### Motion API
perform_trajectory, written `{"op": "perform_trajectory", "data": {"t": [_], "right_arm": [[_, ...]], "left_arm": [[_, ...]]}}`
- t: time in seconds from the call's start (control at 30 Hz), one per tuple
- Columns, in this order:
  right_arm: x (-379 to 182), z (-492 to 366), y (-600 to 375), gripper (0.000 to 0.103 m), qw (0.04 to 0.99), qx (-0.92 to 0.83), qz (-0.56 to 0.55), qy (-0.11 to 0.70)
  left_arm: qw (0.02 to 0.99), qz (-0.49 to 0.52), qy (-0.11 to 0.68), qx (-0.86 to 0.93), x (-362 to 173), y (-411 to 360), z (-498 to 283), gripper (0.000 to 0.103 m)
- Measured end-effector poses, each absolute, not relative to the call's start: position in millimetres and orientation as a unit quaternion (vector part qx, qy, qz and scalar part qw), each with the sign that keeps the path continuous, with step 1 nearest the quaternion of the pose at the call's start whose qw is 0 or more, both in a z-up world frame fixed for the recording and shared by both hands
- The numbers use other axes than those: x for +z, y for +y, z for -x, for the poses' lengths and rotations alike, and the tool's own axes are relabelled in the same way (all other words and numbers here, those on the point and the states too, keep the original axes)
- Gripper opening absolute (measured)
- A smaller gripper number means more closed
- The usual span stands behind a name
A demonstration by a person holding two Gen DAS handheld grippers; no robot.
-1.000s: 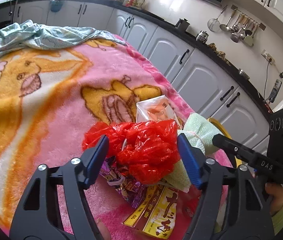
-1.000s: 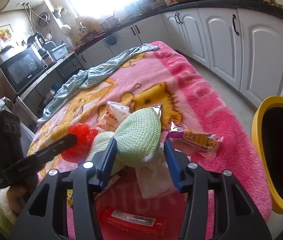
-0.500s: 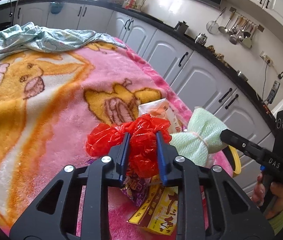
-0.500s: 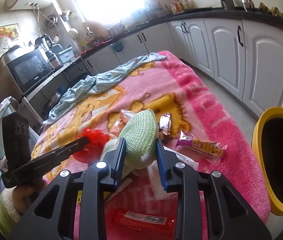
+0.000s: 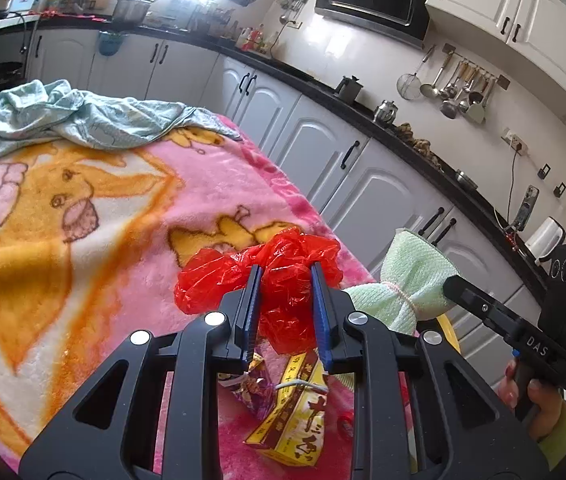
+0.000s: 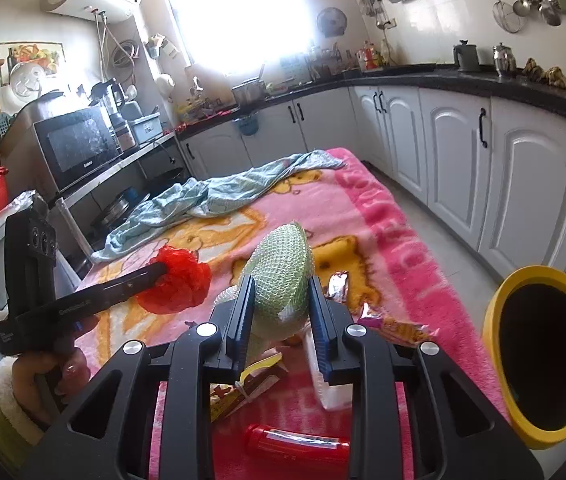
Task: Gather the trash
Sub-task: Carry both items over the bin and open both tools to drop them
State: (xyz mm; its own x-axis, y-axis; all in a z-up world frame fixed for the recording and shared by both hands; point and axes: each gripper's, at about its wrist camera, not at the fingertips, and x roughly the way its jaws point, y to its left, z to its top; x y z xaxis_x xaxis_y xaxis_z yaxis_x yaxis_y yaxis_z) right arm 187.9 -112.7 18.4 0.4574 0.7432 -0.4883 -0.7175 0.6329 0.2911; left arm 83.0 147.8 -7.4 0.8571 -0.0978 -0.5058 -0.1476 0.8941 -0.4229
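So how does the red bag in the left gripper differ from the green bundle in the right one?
The red plastic bag is glossy, crinkled film, loosely bunched; the green cloth bundle is matte, mesh-textured fabric, tied at its waist with a band. The bag spills out to one side of the left gripper; the bundle flares past the tips of the right gripper. Shared: both are pinched between blue pads and held above the pink blanket.

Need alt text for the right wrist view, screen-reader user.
The right gripper, jaws shut on a pale green mesh cloth bundle, holds it above a pink cartoon blanket strewn with snack wrappers. At left, the left gripper grips a crumpled red plastic bag; a yellow-rimmed bin stands at right, in a kitchen.
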Motion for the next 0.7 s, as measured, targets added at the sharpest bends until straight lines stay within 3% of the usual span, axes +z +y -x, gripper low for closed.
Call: {"op": "perform_trajectory", "data": {"t": [0.7], "right_arm": [[45, -211, -219, 0.026, 0.902, 0.338, -0.086, 0.253]], "left_arm": [[0.948, 0.167, 0.264, -0.056, 24, 69, -122, 0.016]]}}
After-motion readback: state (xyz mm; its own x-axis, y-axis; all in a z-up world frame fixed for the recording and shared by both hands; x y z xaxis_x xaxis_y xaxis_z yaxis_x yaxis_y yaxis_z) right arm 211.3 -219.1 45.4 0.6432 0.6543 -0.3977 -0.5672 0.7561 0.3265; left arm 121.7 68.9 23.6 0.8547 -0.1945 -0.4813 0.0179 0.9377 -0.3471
